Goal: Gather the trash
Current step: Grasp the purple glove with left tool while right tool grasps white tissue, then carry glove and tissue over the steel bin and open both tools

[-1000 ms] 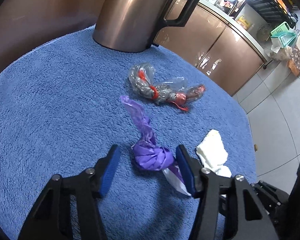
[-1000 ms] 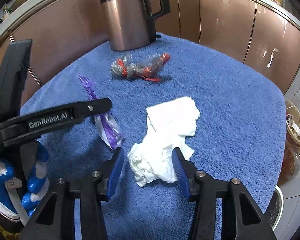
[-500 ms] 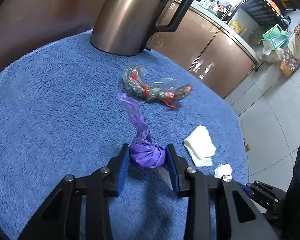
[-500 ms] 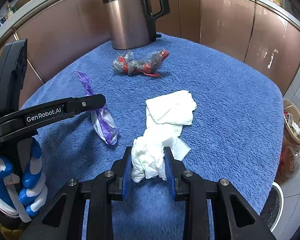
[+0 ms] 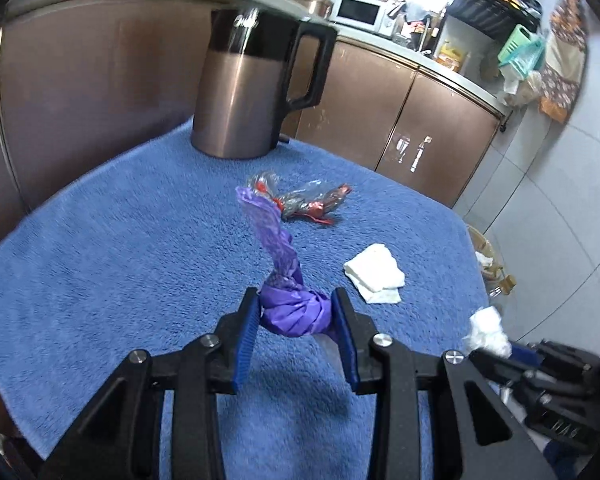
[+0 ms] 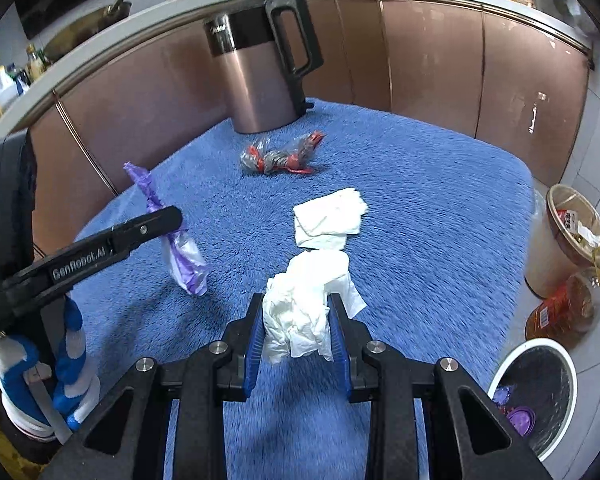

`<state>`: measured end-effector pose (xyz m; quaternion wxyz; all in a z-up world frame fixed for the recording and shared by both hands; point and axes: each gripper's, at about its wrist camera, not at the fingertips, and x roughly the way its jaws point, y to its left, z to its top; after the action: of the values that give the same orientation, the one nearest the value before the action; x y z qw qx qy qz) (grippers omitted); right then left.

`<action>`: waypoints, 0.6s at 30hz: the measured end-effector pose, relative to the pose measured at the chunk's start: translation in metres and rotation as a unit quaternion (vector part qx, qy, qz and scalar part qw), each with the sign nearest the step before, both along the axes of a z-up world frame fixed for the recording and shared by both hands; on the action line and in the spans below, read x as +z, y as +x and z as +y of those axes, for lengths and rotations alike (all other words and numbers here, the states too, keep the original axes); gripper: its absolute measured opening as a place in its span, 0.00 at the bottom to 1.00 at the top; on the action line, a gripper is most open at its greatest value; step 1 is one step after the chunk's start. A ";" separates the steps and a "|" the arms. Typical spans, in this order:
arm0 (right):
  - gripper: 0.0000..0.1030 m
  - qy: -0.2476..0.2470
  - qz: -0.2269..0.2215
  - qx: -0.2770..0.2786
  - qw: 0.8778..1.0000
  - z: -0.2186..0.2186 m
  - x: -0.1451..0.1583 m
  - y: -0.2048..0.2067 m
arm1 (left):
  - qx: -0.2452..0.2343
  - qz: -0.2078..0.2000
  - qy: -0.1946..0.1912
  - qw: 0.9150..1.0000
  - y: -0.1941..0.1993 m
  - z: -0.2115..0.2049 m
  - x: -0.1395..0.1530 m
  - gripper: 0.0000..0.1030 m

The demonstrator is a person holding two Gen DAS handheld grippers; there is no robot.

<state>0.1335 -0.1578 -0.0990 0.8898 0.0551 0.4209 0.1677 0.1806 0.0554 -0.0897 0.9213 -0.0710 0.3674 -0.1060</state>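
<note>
Above the blue towel (image 6: pixel 420 208), left gripper (image 5: pixel 296 316) pinches the purple bag (image 5: pixel 294 314); right gripper (image 6: pixel 298 326) pinches a white tissue (image 6: pixel 300 308). Both pieces hang clear: pick-up step apparently done. Next, likely carry to the bin (image 6: pixel 540 392) at right. Wrapper (image 6: pixel 280 156) and napkin (image 6: pixel 328 220) remain.

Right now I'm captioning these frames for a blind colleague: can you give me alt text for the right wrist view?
The right gripper holds a crumpled white tissue above a blue towel. Beyond lie a folded tissue, a clear wrapper and a copper kettle; the left gripper holds a purple bag, and a bin stands lower right.
</note>
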 end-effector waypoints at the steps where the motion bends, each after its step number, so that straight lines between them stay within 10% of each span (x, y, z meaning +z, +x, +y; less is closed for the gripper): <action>1: 0.27 0.004 -0.002 -0.003 1.000 -0.002 0.002 -0.003 | -0.001 -0.007 0.010 1.000 -0.006 -0.003 0.003 0.33; 18: 0.27 0.070 -0.046 -0.031 0.996 -0.050 0.029 -0.052 | -0.017 -0.078 0.106 0.991 -0.071 -0.060 0.043 0.33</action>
<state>0.0810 -0.2074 -0.0698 0.9069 0.1226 0.3646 0.1718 0.1095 -0.0045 -0.0462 0.9475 0.0415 0.3047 -0.0872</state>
